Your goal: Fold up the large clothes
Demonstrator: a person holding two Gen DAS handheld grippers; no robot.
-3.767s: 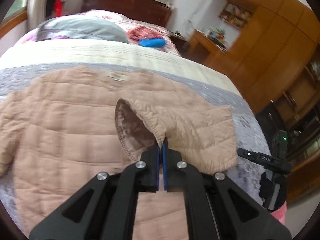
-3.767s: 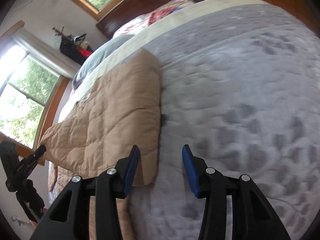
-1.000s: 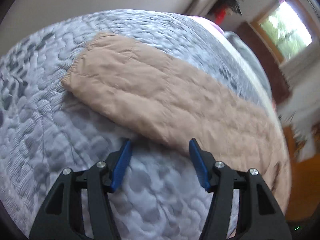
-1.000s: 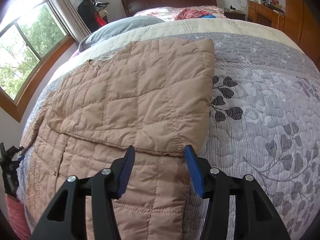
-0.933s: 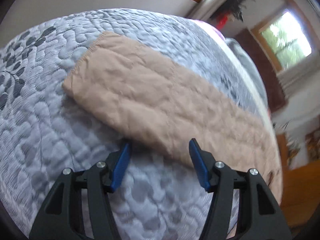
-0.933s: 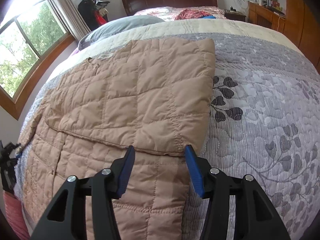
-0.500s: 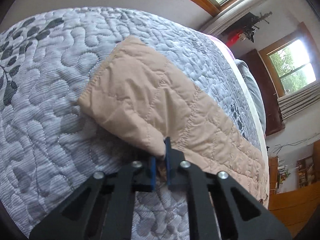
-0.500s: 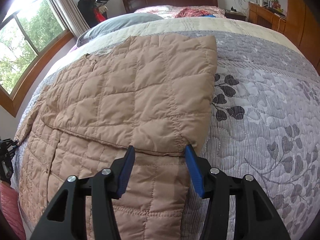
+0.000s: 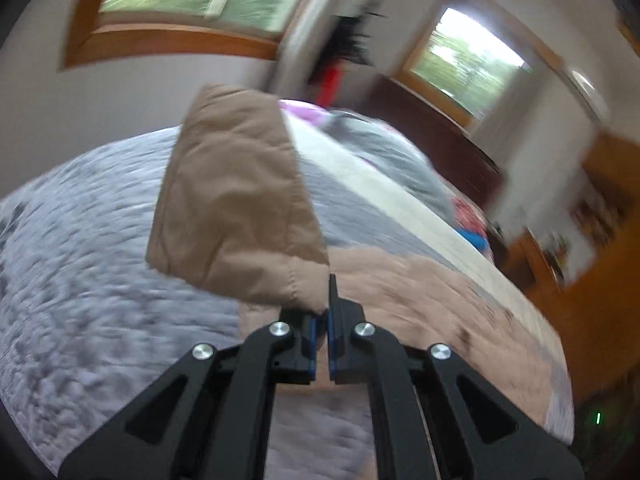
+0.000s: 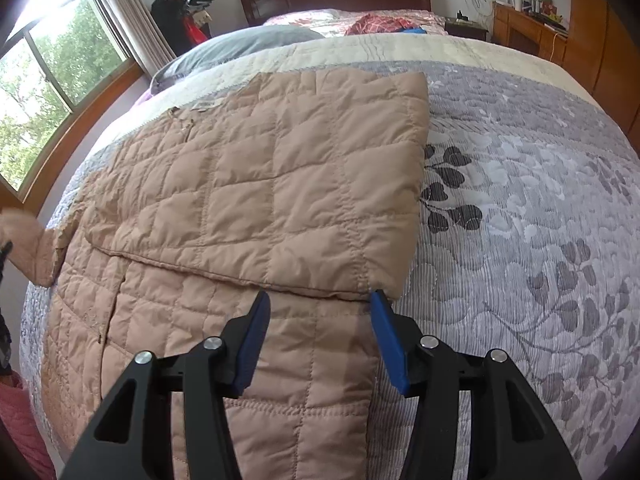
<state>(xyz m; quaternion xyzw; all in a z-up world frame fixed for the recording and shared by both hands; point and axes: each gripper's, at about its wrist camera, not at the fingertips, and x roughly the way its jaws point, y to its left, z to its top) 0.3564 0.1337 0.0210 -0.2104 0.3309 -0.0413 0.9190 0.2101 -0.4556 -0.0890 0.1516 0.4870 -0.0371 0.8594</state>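
The tan quilted jacket is lying spread on the grey patterned bedspread, filling the centre and lower left of the right wrist view. One side is already lying folded over the body, its straight edge running down the middle of that frame, so the fold looks roughly half done. The other sleeve is getting its turn: the left gripper is pinching the sleeve's edge with its jaws clamped tight on the fabric, and the sleeve is standing up off the bed in the centre of the blurred left wrist view. It is also showing as a tan flap at the far left edge of the right wrist view. Laying it across and folding the length appear to be left. The right gripper is hovering at the folded panel's lower edge, jaws about half open, gripping nothing.
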